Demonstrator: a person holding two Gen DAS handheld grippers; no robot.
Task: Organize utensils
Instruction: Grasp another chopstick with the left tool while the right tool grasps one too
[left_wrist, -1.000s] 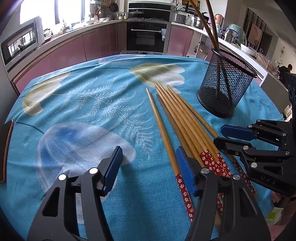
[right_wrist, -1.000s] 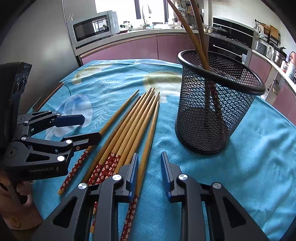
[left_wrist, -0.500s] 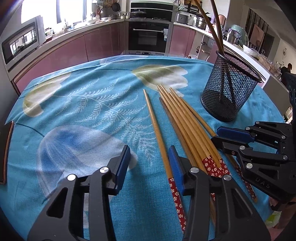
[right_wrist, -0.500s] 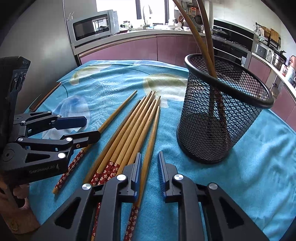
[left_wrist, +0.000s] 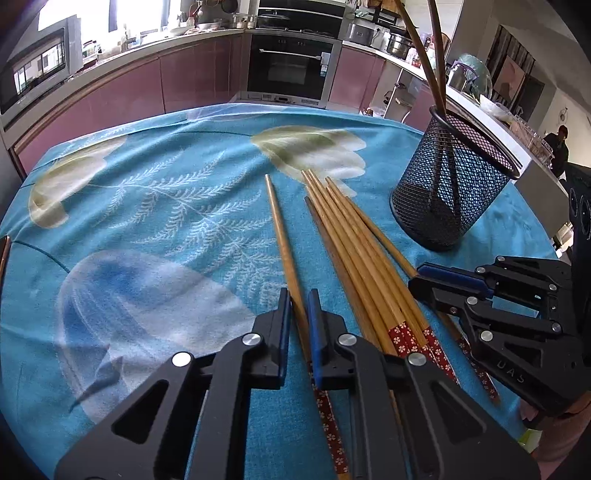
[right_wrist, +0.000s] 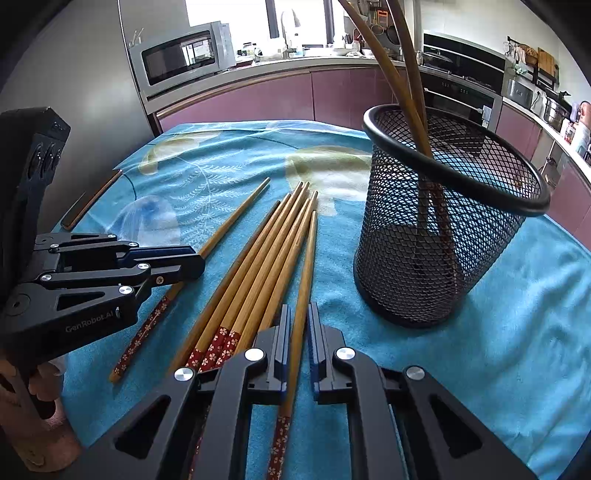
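Not far in yet, I'd say. Two chopsticks already stand in the mesh cup (right_wrist: 443, 221), and seven more lie on the blue cloth (left_wrist: 147, 206) just beside it: one loner on the left (left_wrist: 282, 236), a bunch of five (left_wrist: 354, 251), and one on the right edge (right_wrist: 304, 280).

Compared with a second ago, both tongs have gone from wide to narrow. My left gripper (left_wrist: 297, 314) has now pinched down around the loner, and my right gripper (right_wrist: 298, 325) around the right-edge stick. Both look gripped, but nothing's lifted off the cloth yet. All seven remain to drop in.
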